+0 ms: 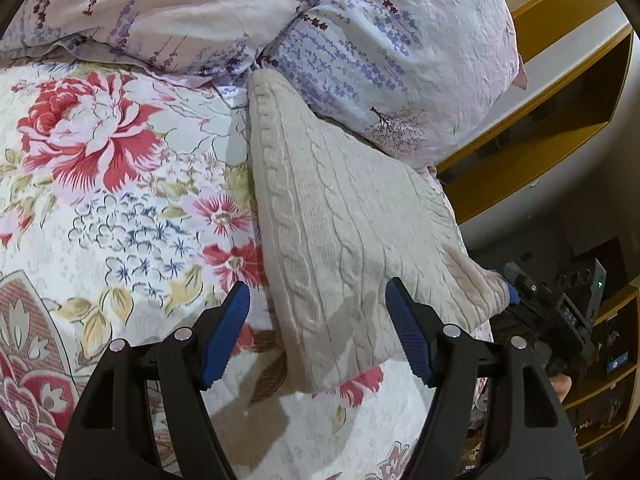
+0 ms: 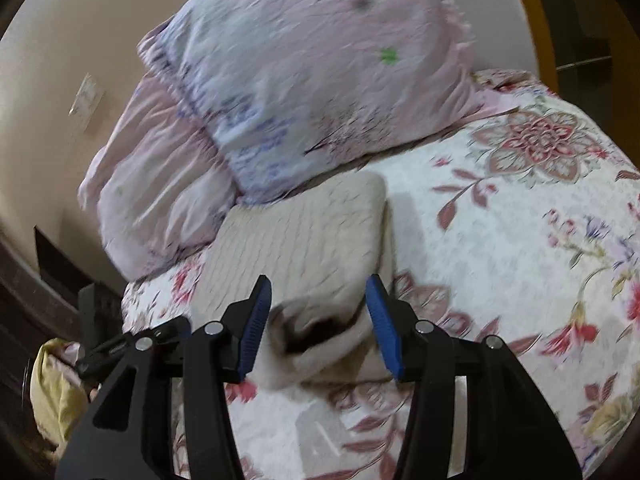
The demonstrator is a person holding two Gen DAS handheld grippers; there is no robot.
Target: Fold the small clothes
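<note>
Two hand-held grippers frame one cream cable-knit garment (image 1: 332, 216) that lies on the flower-patterned bedspread (image 1: 120, 184), with its far end against the lilac-printed pillows (image 1: 380, 52) at the head of the bed. In the left wrist view the left hand-held gripper (image 1: 318, 312) stands wide open above the near edge of the knit; its blue pads (image 1: 224, 332) touch nothing, and part of the garment's near edge lies between them. At the right edge of that view the right hand-held gripper (image 1: 510, 292) is at the garment's near right corner, which is lifted off the bedspread; a fingertip of the person (image 1: 560, 384) shows below the device. Whether that corner is still pinched cannot be told from this angle. The right wrist view is motion-blurred: the right hand-held gripper (image 2: 318, 320) has its jaws parted, with a folded end of the knit (image 2: 304, 240) between the pads and no clear contact on either one. A yellow cloth (image 2: 56, 384) lies low at the left edge of the right wrist view. Yellow shelving (image 1: 560, 128) stands beyond the bed.
</note>
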